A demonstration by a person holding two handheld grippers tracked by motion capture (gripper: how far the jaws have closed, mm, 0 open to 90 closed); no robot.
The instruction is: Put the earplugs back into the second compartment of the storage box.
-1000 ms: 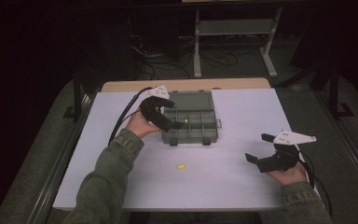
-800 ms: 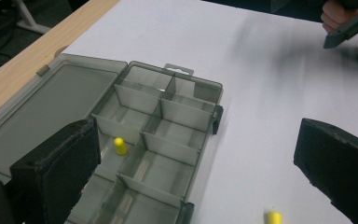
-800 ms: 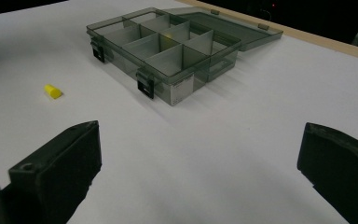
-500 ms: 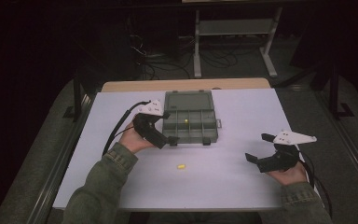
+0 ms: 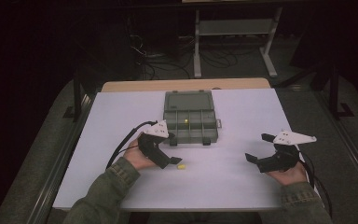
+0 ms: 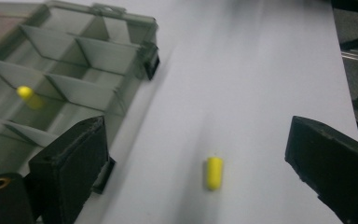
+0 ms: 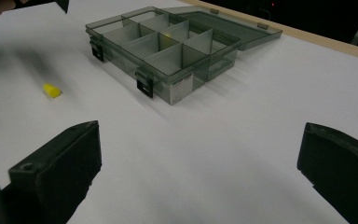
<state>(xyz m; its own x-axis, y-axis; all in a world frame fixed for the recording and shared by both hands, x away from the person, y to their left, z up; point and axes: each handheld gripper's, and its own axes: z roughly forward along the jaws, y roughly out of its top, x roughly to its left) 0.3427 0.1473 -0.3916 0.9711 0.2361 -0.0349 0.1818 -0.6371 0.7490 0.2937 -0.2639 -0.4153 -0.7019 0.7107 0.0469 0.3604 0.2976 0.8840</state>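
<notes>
Pickup step: left tool (image 5: 176, 160) open, jaws just narrowing round yellow capsule (image 6: 214, 172) on surface (image 5: 223, 186); next lower & close; right tool (image 5: 256, 160) open, idle

We can read no text; the label on the smoky-grey compartmented plastic box (image 7: 168, 51) is too blurred.

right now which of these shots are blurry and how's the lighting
High view: dark room, the white table evenly lit, sharp. Left gripper view: motion-smeared; the yellow piece on the table and the compartment box look soft. Right gripper view: the box is crisp, but the near jaws are out of focus and the top-left corner is streaked.
</notes>
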